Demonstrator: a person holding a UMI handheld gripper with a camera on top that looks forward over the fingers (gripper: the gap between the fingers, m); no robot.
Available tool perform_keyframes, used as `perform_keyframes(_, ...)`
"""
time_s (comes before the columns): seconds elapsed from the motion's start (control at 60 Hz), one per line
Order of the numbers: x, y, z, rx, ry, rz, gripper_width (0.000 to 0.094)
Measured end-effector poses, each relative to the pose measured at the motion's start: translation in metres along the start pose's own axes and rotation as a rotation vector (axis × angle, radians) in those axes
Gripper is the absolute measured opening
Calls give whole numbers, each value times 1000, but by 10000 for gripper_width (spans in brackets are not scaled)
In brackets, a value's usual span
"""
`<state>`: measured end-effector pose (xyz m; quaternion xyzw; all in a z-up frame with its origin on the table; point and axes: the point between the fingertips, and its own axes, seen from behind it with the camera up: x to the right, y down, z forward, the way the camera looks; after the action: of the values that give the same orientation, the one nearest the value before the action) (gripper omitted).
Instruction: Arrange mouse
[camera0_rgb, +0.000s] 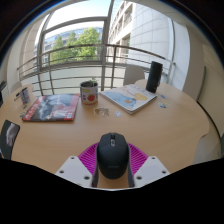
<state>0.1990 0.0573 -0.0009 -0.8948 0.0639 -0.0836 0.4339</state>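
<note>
One black computer mouse is gripped between the two purple pads of the gripper, whose fingers are closed against its sides, low over the near edge of a round wooden table. Farther off are seen a mug, a magazine to the right and a book to the left.

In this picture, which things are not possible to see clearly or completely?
- Mouse, gripper view: its near end is hidden low between the fingers, so whether the pads press it cannot be told.
- Mug: its printing is too small to read.
- Magazine and open booklet: their text is too small.
- Dark upright object beyond the booklet: too small to identify.
</note>
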Motion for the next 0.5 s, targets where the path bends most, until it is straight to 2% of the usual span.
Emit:
perform_keyframes(0.117,-5,-44,-46,81,55,22,401)
perform_keyframes(0.283,-50,-152,-162,284,100,65,401)
perform_keyframes(0.383,-116,-197,-228,396,72,95,399)
perform_keyframes(0.433,-155,-215,-247,419,35,109,401)
perform_keyframes(0.5,-219,-215,-257,420,-30,123,400)
